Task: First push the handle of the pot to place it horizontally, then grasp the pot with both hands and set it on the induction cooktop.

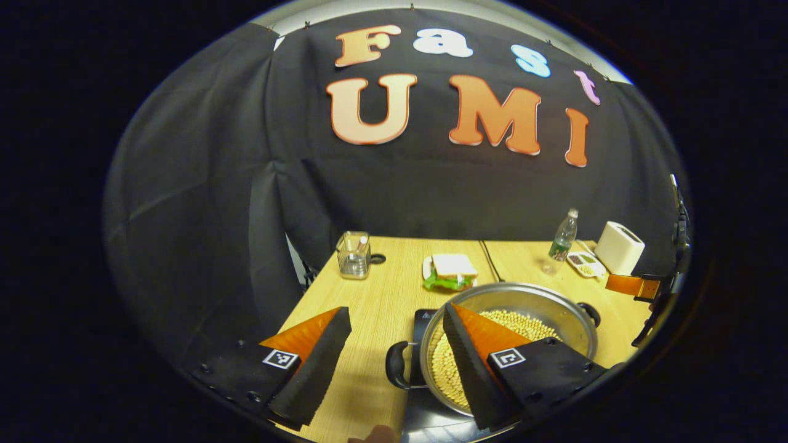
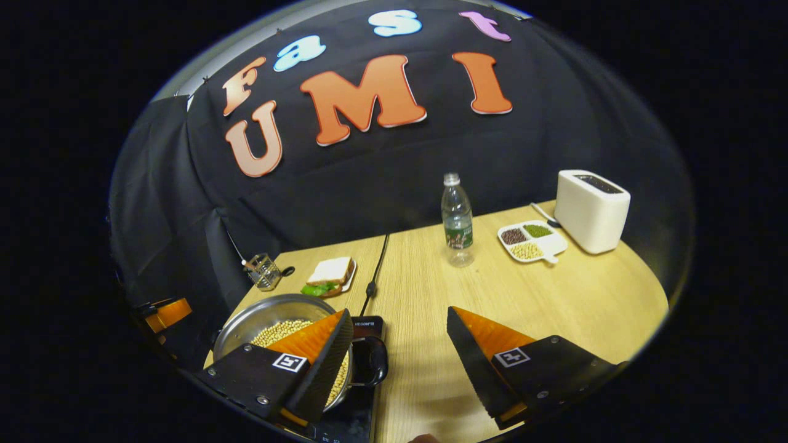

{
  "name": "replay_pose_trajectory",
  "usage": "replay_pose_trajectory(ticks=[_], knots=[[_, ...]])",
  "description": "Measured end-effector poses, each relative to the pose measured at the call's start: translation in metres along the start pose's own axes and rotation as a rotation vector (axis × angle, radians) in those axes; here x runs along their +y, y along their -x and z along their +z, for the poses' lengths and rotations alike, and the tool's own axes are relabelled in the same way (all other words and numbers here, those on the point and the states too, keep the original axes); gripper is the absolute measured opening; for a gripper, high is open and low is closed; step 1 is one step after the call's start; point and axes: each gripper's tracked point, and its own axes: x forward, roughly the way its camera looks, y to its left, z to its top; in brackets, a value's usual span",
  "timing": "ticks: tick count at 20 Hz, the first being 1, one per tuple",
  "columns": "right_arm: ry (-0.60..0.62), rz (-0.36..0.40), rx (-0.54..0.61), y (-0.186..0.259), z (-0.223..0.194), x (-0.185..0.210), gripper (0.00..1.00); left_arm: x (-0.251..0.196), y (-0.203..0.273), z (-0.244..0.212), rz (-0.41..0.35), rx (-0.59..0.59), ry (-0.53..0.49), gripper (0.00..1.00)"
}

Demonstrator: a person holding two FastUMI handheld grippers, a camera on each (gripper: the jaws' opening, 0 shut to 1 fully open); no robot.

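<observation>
Two sets of tongs stand spread wide over a wooden surface (image 2: 554,307), neither pressing on anything. In the left gripper view the left tongs (image 1: 394,354) straddle the near side of the pot (image 1: 523,298): one finger hangs over the bare wood, the other reaches over the rim above the pale beans (image 1: 523,326) inside. The pot sits on the dark induction cooktop (image 1: 425,320), which it mostly covers; a looped black handle (image 1: 397,366) sticks out toward the camera, and a second handle (image 1: 590,312) shows at the far rim. The pot's near edge is cut off behind the finger.

In the right gripper view the right tongs (image 2: 400,354) bracket the pot's other side, one finger in front of the rim, so part of the pot (image 2: 271,311) and cooktop (image 2: 360,394) is hidden.

Farther back lie a sandwich on a plate (image 2: 329,274), a glass holder (image 2: 263,271), a water bottle (image 2: 457,218), a divided dish of beans (image 2: 529,240) and a white toaster (image 2: 591,209). A black cable (image 2: 377,264) runs along the seam. Black cloth (image 2: 381,172) walls the booth.
</observation>
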Motion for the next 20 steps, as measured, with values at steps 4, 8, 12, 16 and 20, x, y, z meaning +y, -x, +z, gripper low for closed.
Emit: replay_pose_trajectory(ticks=[4,8,12,16,20], knots=[[0.08,-0.014,-0.141,0.052,0.062,-0.016,0.95,-0.023,0.05,0.066,-0.015,-0.122,0.012,0.98],[0.111,-0.014,-0.246,0.103,0.106,-0.028,0.95,-0.027,0.093,0.123,-0.027,-0.227,0.052,0.98],[0.139,-0.008,-0.324,0.154,0.135,-0.04,0.95,-0.021,0.148,0.17,0.002,-0.344,0.055,0.97],[0.153,-0.024,-0.365,0.187,0.147,-0.059,0.95,-0.027,0.194,0.196,0.027,-0.444,0.018,0.97],[0.119,-0.037,-0.386,0.202,0.147,-0.082,0.95,-0.064,0.217,0.185,-0.046,-0.431,-0.006,0.97]])
